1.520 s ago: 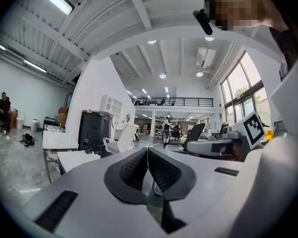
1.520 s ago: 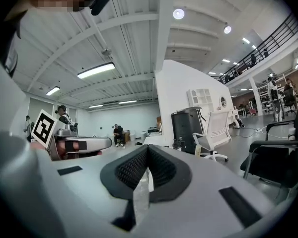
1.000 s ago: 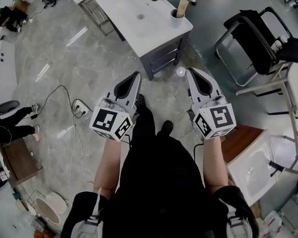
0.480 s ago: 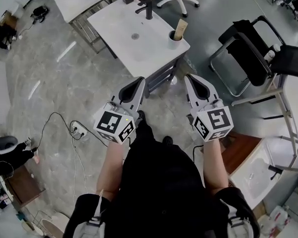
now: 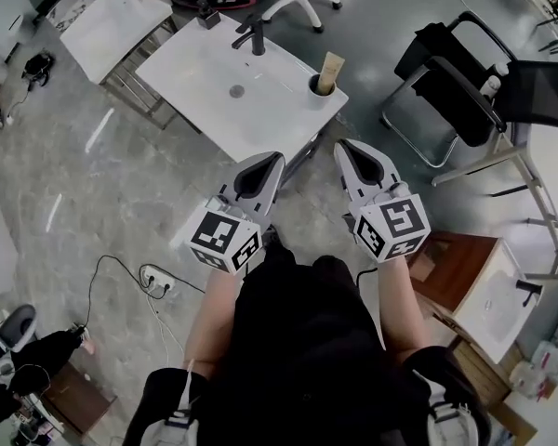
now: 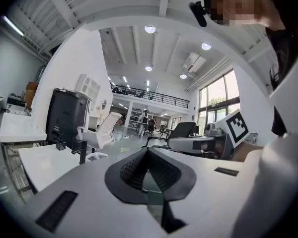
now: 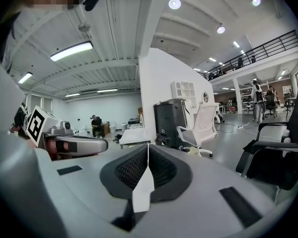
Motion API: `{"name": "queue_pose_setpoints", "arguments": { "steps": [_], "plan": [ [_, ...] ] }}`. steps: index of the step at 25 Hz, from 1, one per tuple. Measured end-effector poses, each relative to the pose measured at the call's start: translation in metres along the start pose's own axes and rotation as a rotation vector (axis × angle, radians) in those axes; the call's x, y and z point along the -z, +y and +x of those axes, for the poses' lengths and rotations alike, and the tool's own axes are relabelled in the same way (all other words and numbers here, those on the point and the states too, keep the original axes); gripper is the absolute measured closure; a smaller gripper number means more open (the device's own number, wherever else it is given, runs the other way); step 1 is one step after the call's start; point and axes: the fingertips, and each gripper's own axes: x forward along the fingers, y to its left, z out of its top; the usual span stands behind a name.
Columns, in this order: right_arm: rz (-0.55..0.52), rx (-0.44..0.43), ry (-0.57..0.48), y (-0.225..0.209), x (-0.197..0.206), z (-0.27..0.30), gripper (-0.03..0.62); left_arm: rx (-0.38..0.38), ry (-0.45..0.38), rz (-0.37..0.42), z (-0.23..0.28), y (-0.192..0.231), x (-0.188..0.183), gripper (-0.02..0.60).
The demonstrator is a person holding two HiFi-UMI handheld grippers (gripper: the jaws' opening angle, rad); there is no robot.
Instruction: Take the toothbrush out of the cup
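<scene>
Grey shells, black ribbed pads [image 6: 131, 168] on left gripper [image 5: 272, 159] and right gripper [image 5: 344, 147]; white cubes [image 5: 225, 240] with black square markers. Black top [image 5: 298, 351], forearms bare.

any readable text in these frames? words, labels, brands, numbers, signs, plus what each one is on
No readable words or numbers in any view.
left marker cube: black-and-white square code only, no letters.
right marker cube: the same, code only.
tan item in the cup: any print is too small to read.
</scene>
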Motion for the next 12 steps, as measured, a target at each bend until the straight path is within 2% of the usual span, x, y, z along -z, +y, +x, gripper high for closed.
{"name": "queue_pose_setpoints", "arguments": {
  "steps": [4, 12],
  "plan": [
    [0.02, 0.055, 0.012, -0.001, 0.006, 0.012, 0.562, 0.046, 0.017, -0.007, 0.006, 0.016, 0.004, 0.566],
    [0.052, 0.102, 0.085, -0.016, 0.029, 0.037, 0.562, 0.067, 0.061, -0.053, 0.029, 0.045, 0.018, 0.566]
  ]
}}
